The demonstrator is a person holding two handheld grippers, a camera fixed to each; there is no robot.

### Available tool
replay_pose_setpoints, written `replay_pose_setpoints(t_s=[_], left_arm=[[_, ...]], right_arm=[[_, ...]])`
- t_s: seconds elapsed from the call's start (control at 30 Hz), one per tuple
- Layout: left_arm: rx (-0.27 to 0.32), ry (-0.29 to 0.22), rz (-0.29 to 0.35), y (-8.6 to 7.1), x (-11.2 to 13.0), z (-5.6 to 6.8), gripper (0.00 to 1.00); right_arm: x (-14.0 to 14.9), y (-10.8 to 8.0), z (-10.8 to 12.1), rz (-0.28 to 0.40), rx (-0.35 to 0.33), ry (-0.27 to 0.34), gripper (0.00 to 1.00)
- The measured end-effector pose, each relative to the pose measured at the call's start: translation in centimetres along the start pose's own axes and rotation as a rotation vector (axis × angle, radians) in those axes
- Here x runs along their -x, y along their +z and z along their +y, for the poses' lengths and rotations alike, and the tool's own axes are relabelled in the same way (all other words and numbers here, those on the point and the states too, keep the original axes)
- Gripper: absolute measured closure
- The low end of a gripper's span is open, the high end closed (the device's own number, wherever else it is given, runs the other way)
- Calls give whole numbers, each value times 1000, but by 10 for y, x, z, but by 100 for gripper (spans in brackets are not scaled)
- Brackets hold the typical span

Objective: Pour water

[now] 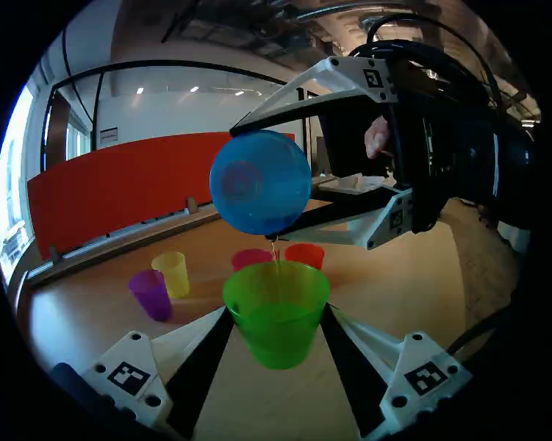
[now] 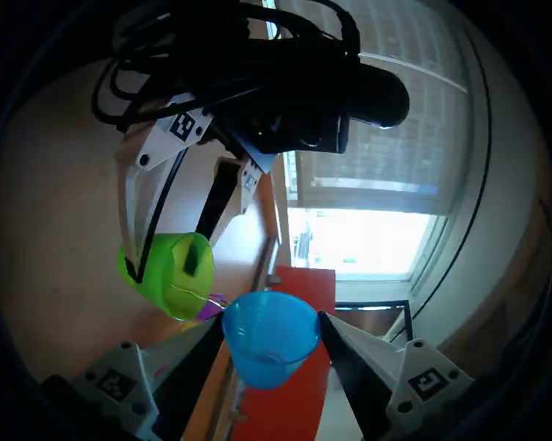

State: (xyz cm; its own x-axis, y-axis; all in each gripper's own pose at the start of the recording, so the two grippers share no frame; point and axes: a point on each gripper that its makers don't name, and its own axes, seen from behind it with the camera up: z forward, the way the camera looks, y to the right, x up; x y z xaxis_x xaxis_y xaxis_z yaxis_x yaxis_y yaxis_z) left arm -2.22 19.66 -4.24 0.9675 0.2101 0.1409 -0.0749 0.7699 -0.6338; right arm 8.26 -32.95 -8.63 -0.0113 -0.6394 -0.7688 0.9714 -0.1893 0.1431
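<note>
My left gripper (image 1: 277, 323) is shut on a green cup (image 1: 277, 312), held upright above the wooden table (image 1: 393, 287). Above it, the right gripper (image 1: 272, 180) holds a blue cup (image 1: 259, 182) tipped on its side, and a thin stream of water (image 1: 276, 253) falls from its rim into the green cup. In the right gripper view, my right gripper (image 2: 270, 345) is shut on the blue cup (image 2: 268, 345), with a little water left at its lower side. The green cup (image 2: 169, 273) sits just beyond its rim, between the fingers of the left gripper (image 2: 169, 257).
On the table behind the green cup stand a purple cup (image 1: 151, 294), a yellow cup (image 1: 172, 273), a pink cup (image 1: 251, 258) and an orange-red cup (image 1: 305, 254). A red partition (image 1: 128, 184) runs along the table's far edge. A hand (image 1: 377, 136) holds the right gripper.
</note>
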Motion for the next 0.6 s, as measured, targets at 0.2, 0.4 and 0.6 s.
replay_pose_setpoints(t_s=[0.2, 0.4, 0.6], left_arm=[[-1, 0, -1, 0, 1, 0, 17], [-1, 0, -1, 1, 1, 0, 17], [-1, 1, 1, 1, 0, -1, 17]], right_arm=[[-1, -1, -3, -1, 0, -6, 6], [-2, -1, -5, -6, -1, -19, 6], [-2, -1, -3, -8, 3, -26, 6]])
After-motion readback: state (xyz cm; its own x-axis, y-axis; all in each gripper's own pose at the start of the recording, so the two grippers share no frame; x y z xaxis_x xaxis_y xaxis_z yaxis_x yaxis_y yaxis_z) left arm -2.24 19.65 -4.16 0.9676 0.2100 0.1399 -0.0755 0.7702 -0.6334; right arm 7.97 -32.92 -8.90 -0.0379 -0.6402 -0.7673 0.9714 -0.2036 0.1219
